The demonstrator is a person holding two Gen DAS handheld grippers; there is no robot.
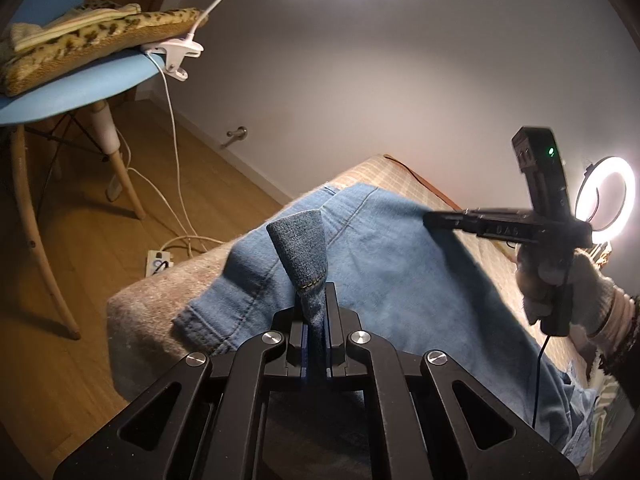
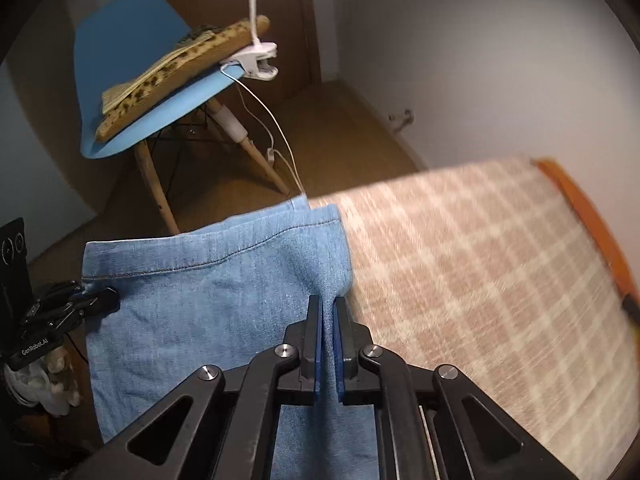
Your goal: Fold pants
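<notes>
The left claw (image 1: 316,300) is clamped on a raised fold of the pants (image 1: 380,272), and the right claw (image 2: 328,312) pinches the denim at its opposite edge. The pants lie spread on the checked bed (image 2: 480,260). Beyond stands a blue chair (image 2: 132,60).

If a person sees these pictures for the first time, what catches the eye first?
The blue jeans spread across the checked bed cover, with the left gripper and the right gripper each shut on a pinch of denim. Behind stands a blue chair bearing a leopard-print cushion.
</notes>
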